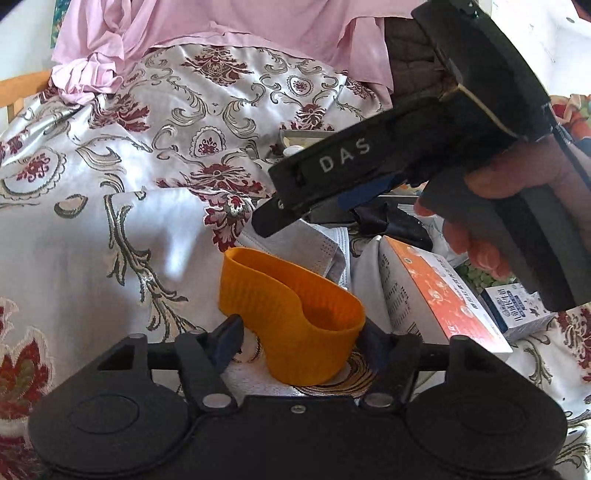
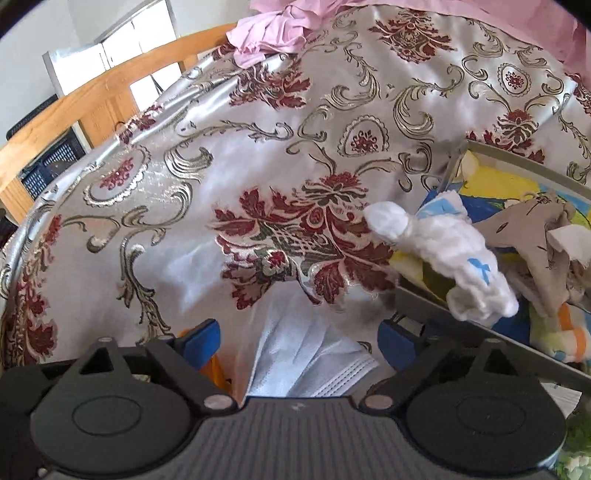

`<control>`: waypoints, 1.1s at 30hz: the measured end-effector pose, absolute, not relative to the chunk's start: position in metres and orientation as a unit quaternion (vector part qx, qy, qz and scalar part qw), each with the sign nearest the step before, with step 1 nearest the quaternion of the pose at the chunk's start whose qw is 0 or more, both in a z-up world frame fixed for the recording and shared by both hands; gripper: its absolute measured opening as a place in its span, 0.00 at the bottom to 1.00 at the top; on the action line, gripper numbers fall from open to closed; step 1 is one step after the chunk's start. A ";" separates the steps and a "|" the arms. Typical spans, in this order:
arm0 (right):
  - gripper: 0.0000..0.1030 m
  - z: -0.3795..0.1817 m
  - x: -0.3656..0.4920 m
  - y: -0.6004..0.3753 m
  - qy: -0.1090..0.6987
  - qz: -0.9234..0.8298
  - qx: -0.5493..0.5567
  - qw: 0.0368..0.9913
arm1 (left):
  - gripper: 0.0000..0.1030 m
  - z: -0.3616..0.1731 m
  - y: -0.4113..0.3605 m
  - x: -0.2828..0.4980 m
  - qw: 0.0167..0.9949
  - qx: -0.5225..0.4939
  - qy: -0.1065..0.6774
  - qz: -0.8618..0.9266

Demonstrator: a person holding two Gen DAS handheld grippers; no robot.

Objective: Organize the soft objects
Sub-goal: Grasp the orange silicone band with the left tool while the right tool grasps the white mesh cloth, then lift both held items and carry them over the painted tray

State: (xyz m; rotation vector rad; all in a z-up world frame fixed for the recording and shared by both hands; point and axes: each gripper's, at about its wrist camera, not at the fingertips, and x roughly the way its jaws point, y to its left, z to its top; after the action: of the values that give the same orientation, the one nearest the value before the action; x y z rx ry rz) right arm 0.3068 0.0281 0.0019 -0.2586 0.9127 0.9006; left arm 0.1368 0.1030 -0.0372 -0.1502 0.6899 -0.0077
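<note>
While soft things lie loose on the brocade cloth (image 1: 122, 155), only partly sorted, by the look of it. Orange silicone cup sleeve (image 1: 291, 317) squeezed between the fingers of the left gripper (image 1: 301, 338), near centre, jaws closed on it and denting its wall. Right gripper (image 2: 299, 343) spread wide over a pale blue face mask (image 2: 306, 365) on the cloth, nothing between its pads. Further right, a shallow tray (image 2: 517, 158) already loaded with a white fluffy cloth (image 2: 447, 251) with blue marks, draped over its near rim, plus a beige rag (image 2: 532, 229). Probably left to do: sleeve, mask, and the pink garment (image 1: 207, 26) at the far side. Readable: "DAS" in white on the right tool's body. Orange-and-white box (image 1: 432, 291) and small carton (image 1: 517, 306) at right printed with characters too small to read.
</note>
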 end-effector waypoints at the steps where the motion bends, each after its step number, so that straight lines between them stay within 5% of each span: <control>1: 0.88 0.001 0.307 0.029 0.427 0.414 -0.121 0.795 | 0.59 -0.037 0.104 0.136 0.939 -0.075 0.335 -0.004; 9: 0.80 -0.017 0.309 0.025 0.469 0.388 -0.101 0.787 | 0.36 -0.036 0.108 0.130 0.942 -0.089 0.323 0.010; 17: 0.61 -0.018 0.301 0.020 0.472 0.395 -0.089 0.783 | 0.31 -0.033 0.122 0.117 0.937 -0.136 0.320 0.032; 24: 0.27 -0.017 0.289 0.014 0.462 0.394 -0.083 0.790 | 0.26 -0.029 0.129 0.110 0.936 -0.150 0.315 0.049; 33: 0.22 -0.004 0.265 -0.004 0.417 0.397 -0.068 0.815 | 0.23 -0.021 0.128 0.103 0.939 -0.149 0.305 0.055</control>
State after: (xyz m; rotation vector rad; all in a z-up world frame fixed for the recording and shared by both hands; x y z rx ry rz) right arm 0.2654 -0.0038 -0.0040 -0.1441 0.8900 0.8481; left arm 0.1031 0.1276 -0.0208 -0.3045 0.6226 0.1114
